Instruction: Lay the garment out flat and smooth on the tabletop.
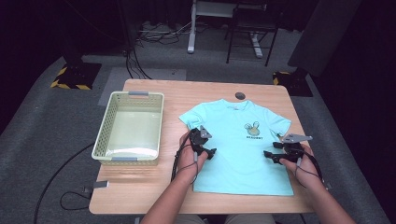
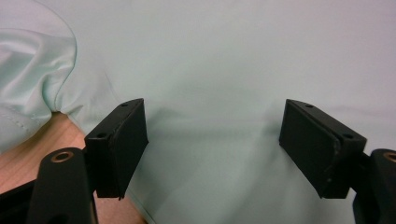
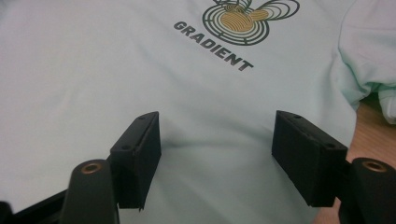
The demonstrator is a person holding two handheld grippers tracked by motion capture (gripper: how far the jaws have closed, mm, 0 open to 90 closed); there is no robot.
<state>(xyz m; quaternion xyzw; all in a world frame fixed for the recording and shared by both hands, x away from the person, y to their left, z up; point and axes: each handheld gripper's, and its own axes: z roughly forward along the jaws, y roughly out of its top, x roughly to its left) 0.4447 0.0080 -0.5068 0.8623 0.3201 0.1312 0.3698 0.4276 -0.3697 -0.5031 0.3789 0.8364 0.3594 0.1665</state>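
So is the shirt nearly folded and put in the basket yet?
Not yet. Done: the light blue T-shirt lies spread flat on the table, print side up. In hand: the left tongs and right tongs sit open over its two sides, gripping nothing. Left, probably: no fold shows so far, and the basket beside it holds nothing, if that is where the shirt goes.

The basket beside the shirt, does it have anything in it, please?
No, the basket shows a bare pale floor in the high view, while the shirt lies flat on the table.
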